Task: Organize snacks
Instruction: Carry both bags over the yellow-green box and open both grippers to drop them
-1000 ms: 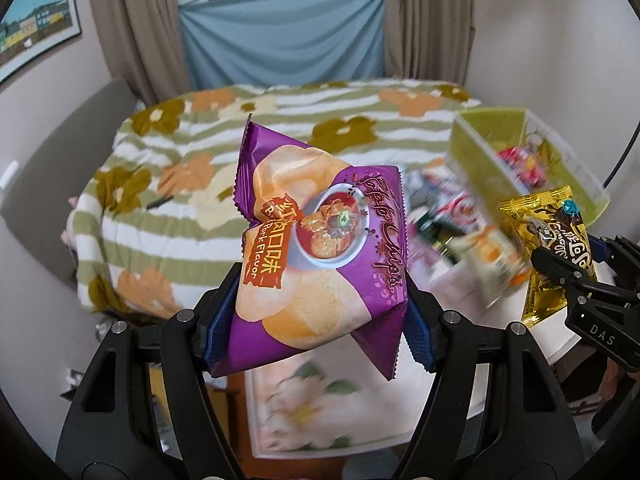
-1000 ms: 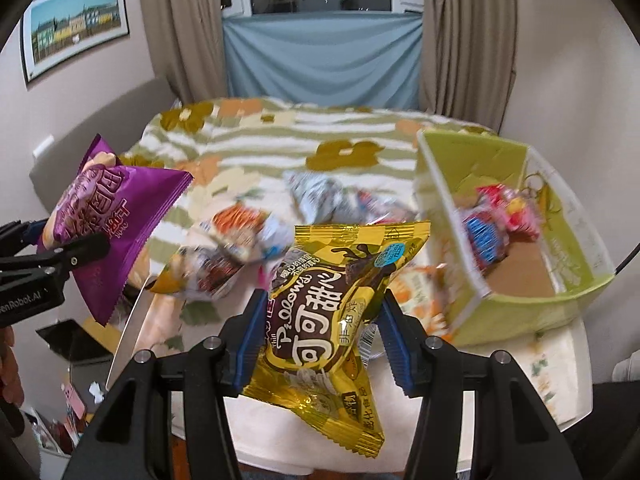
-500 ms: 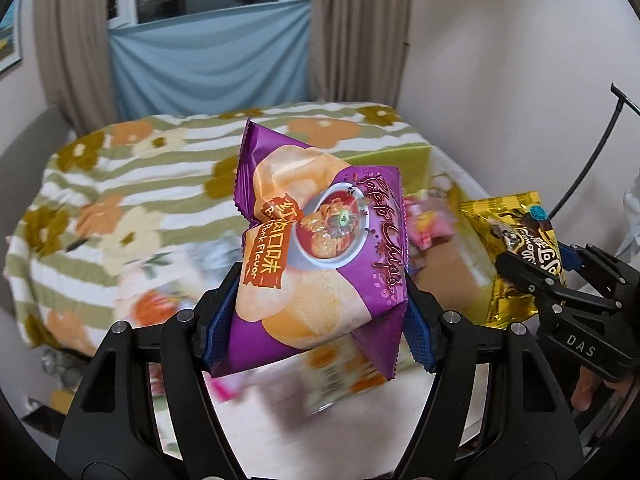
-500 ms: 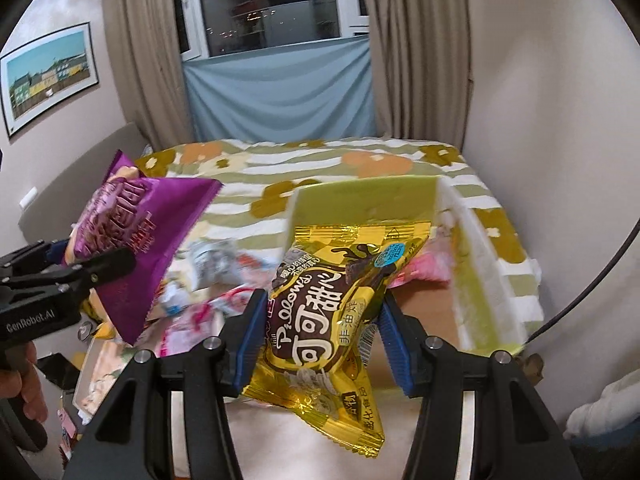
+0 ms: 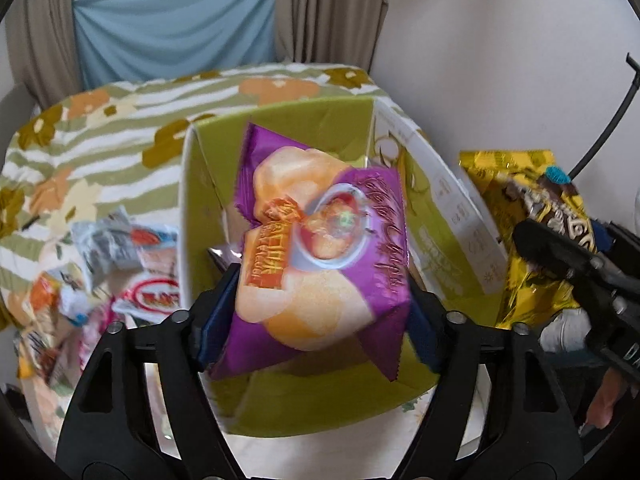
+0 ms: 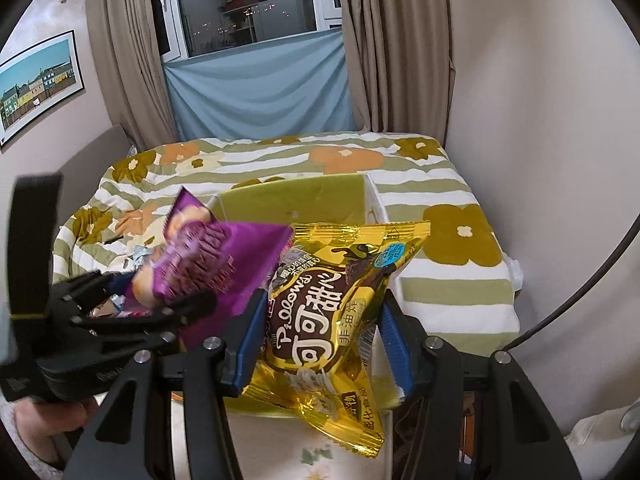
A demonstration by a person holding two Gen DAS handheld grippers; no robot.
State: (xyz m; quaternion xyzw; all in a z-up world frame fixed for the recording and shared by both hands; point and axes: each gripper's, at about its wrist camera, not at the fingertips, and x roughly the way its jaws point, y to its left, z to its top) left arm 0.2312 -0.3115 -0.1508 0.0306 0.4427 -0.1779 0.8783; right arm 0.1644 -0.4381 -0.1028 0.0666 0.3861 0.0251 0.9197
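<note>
Left gripper (image 5: pixel 320 312) angling down over green box (image 5: pixel 312 396) at frame centre, jaws just been opening, purple chip bag (image 5: pixel 320 256) sitting loose between them above box interior. Right gripper (image 6: pixel 320 344) tilting down, clamping yellow cocoa snack bag (image 6: pixel 332 312) over box near rim. Loose snack packets (image 5: pixel 120 264) lying at left of frame outside box wall.

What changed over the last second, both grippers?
Both grippers swung from the loose snack pile over to the green box. The left gripper has just been opening its jaws; the purple chip bag sits between them above the box. The right gripper kept its grip on the yellow snack bag.
</note>
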